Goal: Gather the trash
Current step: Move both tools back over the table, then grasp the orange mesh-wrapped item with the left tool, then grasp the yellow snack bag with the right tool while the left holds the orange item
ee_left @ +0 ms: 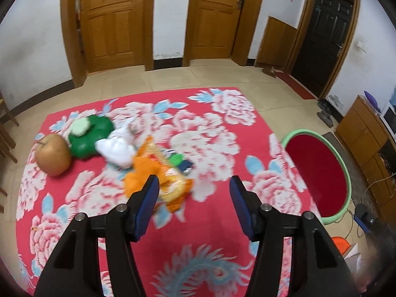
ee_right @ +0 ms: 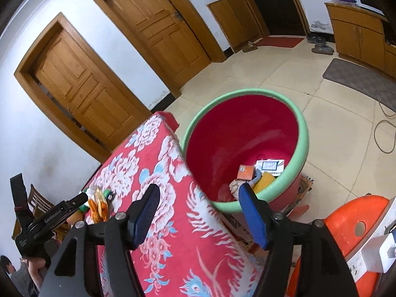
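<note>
Over the counter, bringing the empty, spread-apart left tool squarely onto the orange wrapper, keeping the right tool, likewise apart and empty, near the basin.

A crumpled orange snack wrapper lies on the red floral bench, touching a wad of white tissue. Beside the bench stands a red basin with a green rim, holding small boxes and wrappers.

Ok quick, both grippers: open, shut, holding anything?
Left gripper: open, empty, aimed toward the orange wrapper.
Right gripper: open, empty, beside the red basin.
</note>
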The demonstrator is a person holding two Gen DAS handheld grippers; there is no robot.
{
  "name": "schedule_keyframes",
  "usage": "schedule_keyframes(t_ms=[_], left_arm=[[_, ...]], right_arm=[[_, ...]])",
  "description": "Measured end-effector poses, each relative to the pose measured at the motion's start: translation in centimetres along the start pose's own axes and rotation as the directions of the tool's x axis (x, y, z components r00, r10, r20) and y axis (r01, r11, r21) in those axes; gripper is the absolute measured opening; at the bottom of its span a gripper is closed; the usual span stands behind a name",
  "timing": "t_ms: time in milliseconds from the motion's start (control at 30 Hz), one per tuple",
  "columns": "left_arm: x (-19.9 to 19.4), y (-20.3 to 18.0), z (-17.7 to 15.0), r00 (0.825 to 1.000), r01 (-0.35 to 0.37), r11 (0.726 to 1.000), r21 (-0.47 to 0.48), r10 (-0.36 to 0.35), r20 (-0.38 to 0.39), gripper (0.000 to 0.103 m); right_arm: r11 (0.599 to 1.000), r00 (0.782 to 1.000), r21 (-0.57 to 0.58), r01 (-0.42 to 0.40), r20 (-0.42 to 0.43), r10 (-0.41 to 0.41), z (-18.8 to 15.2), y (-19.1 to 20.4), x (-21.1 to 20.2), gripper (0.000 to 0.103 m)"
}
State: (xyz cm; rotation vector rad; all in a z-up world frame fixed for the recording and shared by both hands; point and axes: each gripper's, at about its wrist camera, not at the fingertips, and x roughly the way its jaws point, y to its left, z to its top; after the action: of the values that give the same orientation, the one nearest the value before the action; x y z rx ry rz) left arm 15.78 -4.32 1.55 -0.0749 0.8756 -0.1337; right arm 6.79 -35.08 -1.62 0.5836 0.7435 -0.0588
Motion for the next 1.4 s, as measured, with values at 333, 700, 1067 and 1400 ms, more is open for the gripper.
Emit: schedule_keyframes(t_ms=[333, 700, 1067, 1400], left_arm=[[1.0, 5.2, -1.9, 0.996, -0.077, 0.996, -0.05, 0.076, -0.037, 0.059], [4.2, 7.2, -2.8, 0.993, -0.048, 0.995, -0.092, 0.038, -0.109, 0.059], [5.6, 7.0, -2.7, 0.992, 0.044, 0.992, -0.114, -0.057, -0.108, 0.033], [1.9, 7.6, -3.5, 0.995, 0.07, 0.993, -0.099, -0.076, -0.066, 0.019]], right_arm=[[0.998, 1.0, -0.066, 0.024, -0.013, -0.025, -0.7, 2.2, -0.1, 0.069], [0.995, 0.999, -0.096, 0.034, -0.023, -0.036, -1.0, 3.2, 0.1, 0.069], [0.995, 0.999, -0.09, 0.032, 0.012, -0.031, -0.5, 2.4, -2.4, 0.069], [0.986, 0.999, -0.164, 0.039, 0.034, -0.034, -1.2, 3.8, -5.8, 0.069]])
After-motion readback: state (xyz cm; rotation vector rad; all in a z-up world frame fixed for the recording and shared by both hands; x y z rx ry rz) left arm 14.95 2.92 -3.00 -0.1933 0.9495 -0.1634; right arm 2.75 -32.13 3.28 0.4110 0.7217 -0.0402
